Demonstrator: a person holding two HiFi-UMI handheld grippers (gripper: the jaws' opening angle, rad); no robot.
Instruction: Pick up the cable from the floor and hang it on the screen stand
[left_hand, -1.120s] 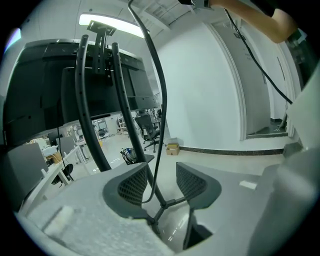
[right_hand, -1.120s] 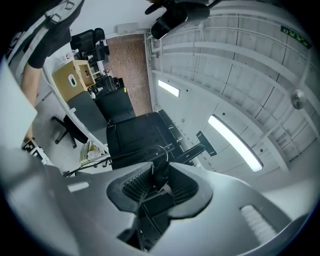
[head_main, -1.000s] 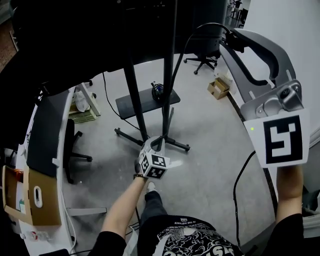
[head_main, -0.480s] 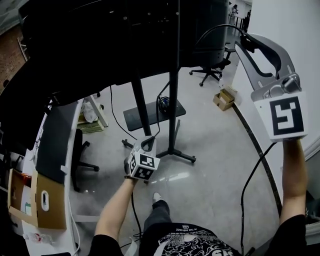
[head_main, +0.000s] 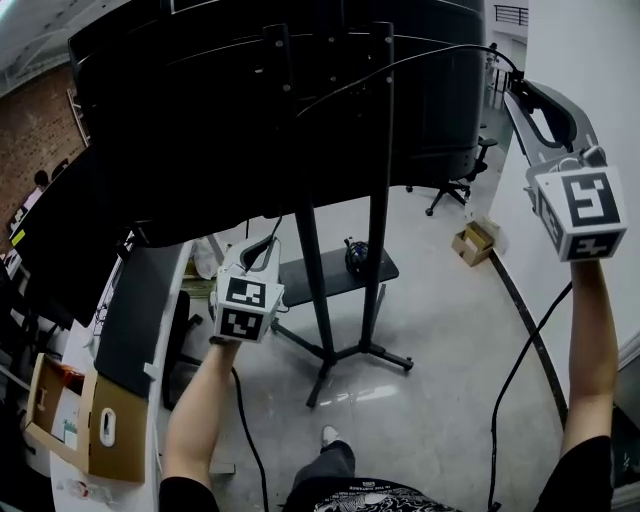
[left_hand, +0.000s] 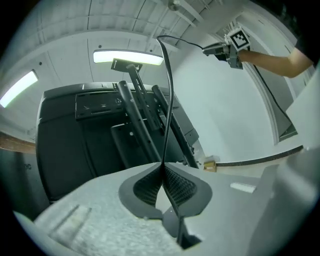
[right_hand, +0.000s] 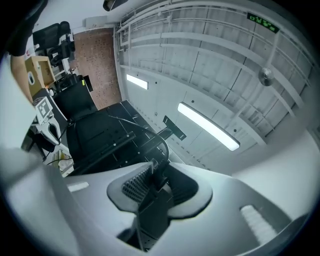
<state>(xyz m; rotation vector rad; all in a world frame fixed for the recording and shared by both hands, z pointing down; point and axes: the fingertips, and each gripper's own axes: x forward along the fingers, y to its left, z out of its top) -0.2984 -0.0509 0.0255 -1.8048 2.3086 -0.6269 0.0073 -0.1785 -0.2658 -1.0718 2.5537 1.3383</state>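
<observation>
While both arms are raised, the left gripper (left_hand: 162, 172) sits just left of the screen stand (head_main: 378, 200). Its jaws have just been closing and are now pinched together on the thin black cable (left_hand: 167, 100). A loose length drops from that hand towards the floor (head_main: 450, 330). From the pinch, the cable climbs and arcs across the stand's upper posts; whether it touches them I cannot tell. It ends high to the right of the stand, in the right gripper (right_hand: 157, 182). Those jaws are clamped on the cable's thick dark plug end, and another length trails down below that arm. Behind the posts hangs the big dark screen (head_main: 200, 120). Low on the stand there's a small shelf (head_main: 330, 275). Beyond the stand to the right are a cardboard box (head_main: 473, 242) and an office chair (head_main: 455, 190).
</observation>
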